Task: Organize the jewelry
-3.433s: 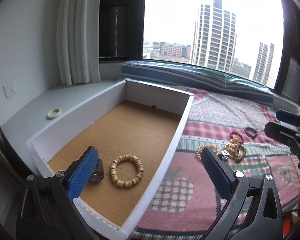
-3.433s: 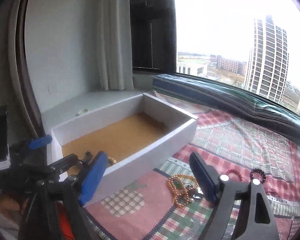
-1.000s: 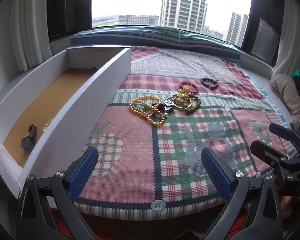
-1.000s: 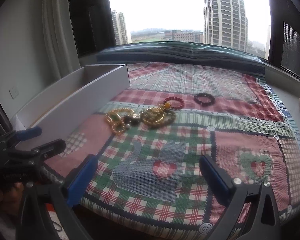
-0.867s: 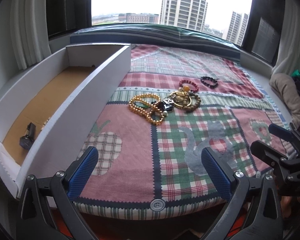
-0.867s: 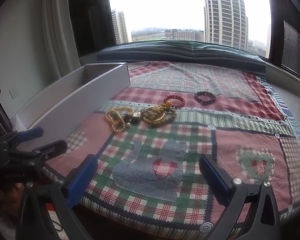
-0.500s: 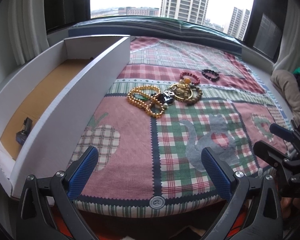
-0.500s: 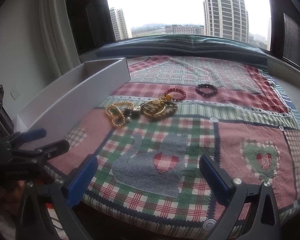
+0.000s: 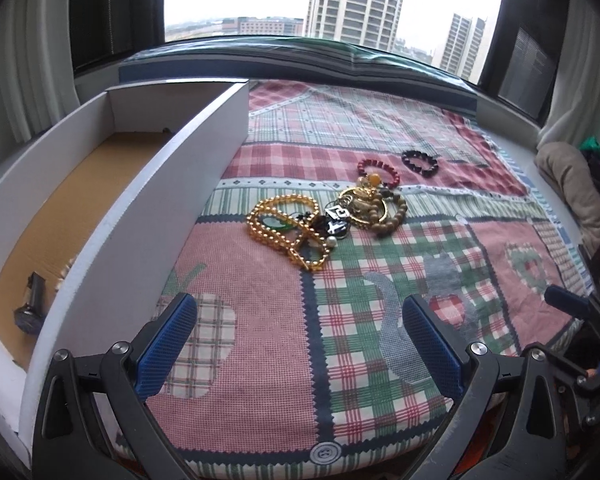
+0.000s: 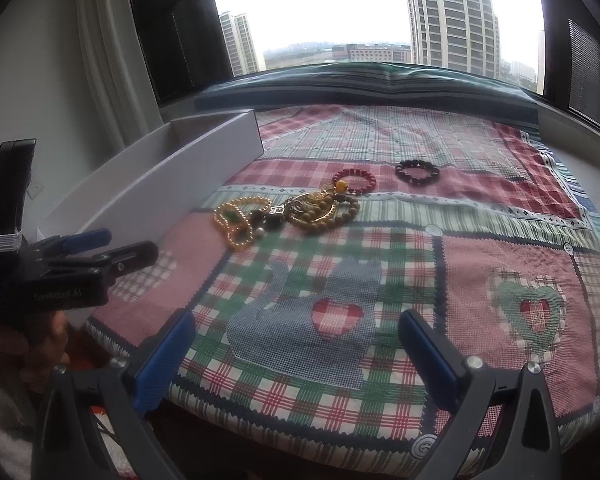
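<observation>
Only 1 text is showing: pale lettering on the black body of the left gripper (image 10: 112,246), left of the right gripper's fingers (image 10: 164,354). It is looking like "GenRobot.AI", though the blur is making it uncertain.

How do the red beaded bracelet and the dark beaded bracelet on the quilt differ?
The red beaded bracelet carries one amber bead and touches the tangled jewelry pile; the dark beaded bracelet is uniformly near-black and lies alone, farther from the white cardboard box. Both are small closed bead loops lying flat on the patchwork quilt.
</observation>
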`<state>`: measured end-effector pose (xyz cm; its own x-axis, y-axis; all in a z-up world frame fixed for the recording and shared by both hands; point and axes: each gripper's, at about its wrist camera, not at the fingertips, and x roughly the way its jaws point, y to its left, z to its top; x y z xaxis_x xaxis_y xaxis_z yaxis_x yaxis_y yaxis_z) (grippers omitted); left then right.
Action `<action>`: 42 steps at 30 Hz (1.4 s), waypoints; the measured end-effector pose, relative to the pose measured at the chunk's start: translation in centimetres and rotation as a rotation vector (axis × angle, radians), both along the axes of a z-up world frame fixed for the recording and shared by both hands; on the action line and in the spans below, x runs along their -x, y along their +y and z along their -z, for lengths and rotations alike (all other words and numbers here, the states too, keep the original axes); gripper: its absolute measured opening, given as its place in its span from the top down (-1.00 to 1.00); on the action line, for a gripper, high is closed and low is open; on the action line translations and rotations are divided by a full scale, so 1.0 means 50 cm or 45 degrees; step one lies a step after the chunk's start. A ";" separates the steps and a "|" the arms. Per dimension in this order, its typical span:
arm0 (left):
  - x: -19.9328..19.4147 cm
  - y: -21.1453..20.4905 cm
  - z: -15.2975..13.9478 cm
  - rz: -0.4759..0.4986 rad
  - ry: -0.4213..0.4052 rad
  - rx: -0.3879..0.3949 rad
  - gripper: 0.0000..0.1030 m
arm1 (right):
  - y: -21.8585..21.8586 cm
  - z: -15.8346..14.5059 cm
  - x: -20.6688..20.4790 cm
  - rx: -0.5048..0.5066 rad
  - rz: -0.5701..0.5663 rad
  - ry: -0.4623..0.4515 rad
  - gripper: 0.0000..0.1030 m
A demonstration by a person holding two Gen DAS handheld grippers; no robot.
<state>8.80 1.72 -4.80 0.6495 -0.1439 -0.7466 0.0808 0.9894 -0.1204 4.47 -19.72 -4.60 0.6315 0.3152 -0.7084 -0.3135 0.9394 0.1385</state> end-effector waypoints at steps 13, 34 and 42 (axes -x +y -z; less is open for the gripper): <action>-0.183 -0.022 0.122 0.029 0.132 -0.102 -0.94 | -0.016 0.025 -0.019 -0.037 0.015 0.056 -1.00; -0.112 0.040 0.043 -0.015 0.081 0.118 0.90 | -0.049 0.055 -0.040 -0.105 0.053 0.126 -1.00; -0.012 0.082 -0.016 -0.023 0.024 0.228 0.90 | -0.029 0.044 -0.046 -0.078 0.026 0.116 -1.00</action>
